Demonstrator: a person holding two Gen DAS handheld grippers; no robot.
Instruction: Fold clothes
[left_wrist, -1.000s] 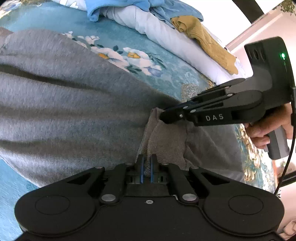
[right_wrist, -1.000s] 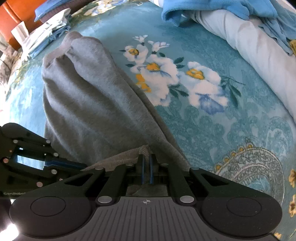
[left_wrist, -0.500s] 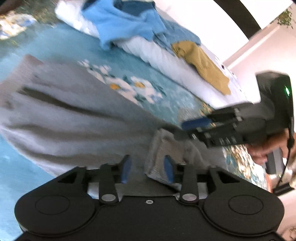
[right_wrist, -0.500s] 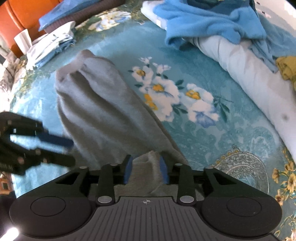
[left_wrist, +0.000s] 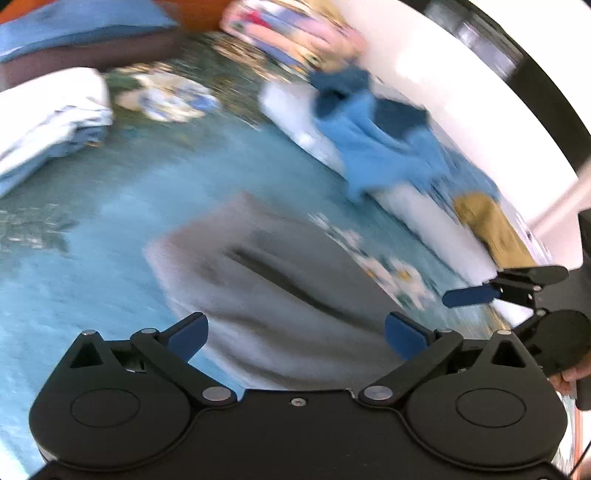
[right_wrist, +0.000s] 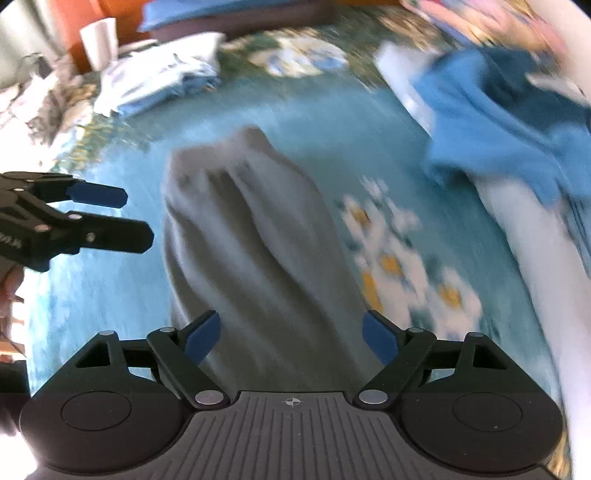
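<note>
Both tools, left tool (left_wrist: 295, 334) and right tool (right_wrist: 291, 334), have just been opening wide, empty above the gray garment (right_wrist: 251, 236): soft, limp; best pinched at an edge.

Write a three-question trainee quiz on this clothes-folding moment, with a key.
1. True or false: the left gripper is clamped on the grey garment.
2. Which lies on the white roll beside the blue garment? A. mustard-yellow cloth B. red towel C. black sock
3. Fill in: the right gripper has its jaws ____.

Key: 1. false, both grippers' jaws have just been opening, with nothing pinched between them. 2. A. 3. open.
</note>
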